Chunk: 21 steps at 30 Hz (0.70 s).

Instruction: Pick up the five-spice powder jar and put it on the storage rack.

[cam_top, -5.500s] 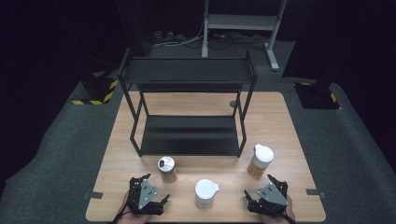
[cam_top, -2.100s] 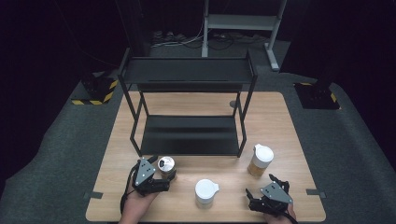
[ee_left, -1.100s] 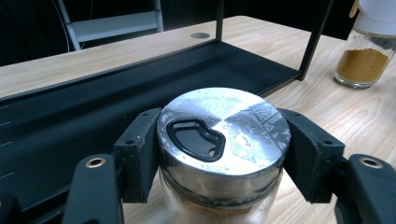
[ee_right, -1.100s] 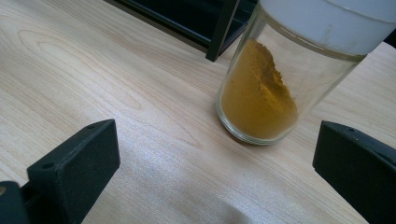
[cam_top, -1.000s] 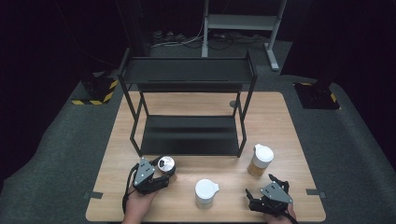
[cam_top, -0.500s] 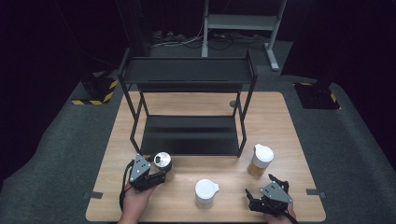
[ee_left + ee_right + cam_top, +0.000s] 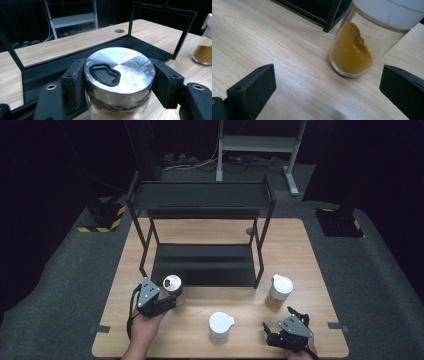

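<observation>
Two hands are reaching in from the bottom edge of the high view, each holding a gripper over a pale wooden table (image 7: 320, 245). At lower right of that frame, the right gripper (image 7: 288, 330) is resting low near the table's front edge, its jaws spread wide with nothing between them; in the right gripper view its black pads (image 7: 252, 87) are standing apart, aimed at a white-lidded glass jar of orange-yellow powder (image 7: 367, 37) just beyond. At lower centre, a white-lidded jar (image 7: 220, 326) is standing alone between the two hands. At lower left, the left gripper (image 7: 165, 297) is angling up and to the right, its jaws pressing both sides of a silver-lidded shaker jar (image 7: 119, 72). This jar is sitting just in front of a black two-tier shelf rack (image 7: 200, 200). Compared with half a second ago, the left hand and jar are sitting slightly farther up the frame, nearer the rack.
</observation>
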Motion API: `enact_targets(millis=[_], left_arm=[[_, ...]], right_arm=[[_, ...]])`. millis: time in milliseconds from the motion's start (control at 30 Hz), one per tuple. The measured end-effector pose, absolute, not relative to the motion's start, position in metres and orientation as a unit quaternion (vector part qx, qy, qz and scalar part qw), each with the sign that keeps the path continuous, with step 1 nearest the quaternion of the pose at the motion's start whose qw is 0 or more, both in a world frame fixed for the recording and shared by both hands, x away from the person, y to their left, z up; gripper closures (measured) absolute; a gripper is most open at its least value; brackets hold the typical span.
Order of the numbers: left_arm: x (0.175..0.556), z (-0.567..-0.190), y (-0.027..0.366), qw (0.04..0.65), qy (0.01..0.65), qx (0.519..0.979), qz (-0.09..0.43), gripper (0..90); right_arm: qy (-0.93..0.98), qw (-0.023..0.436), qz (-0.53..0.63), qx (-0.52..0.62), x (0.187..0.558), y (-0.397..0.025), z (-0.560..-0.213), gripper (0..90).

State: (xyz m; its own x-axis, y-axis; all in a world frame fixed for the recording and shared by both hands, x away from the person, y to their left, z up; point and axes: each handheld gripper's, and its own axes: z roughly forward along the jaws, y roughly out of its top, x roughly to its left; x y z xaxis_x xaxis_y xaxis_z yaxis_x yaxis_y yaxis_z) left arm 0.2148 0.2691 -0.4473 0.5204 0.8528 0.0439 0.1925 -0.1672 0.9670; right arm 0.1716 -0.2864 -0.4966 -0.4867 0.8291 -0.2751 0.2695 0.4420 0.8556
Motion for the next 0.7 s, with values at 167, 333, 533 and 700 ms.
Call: enact_targets(millis=[167,333,533,700], left_arm=[[0.219,-0.442,0.269,0.526,0.38,0.69,0.321,35.0],[0.222,-0.439,0.267,0.523,0.381,0.689,0.326,35.0],[0.228,-0.436,0.266,0.523,0.387,0.684,0.33,35.0],[0.233,-0.437,0.264,0.523,0.394,0.679,0.33,35.0]], right_arm=[[0.769,0.359,0.39,0.357,0.172,-0.287,-0.497,0.0],[0.769,0.358,0.391,0.358,0.172,-0.287,-0.497,0.0],[0.768,0.358,0.391,0.358,0.172,-0.287,-0.497,0.0],[0.768,0.358,0.391,0.358,0.172,-0.287,-0.497,0.0]])
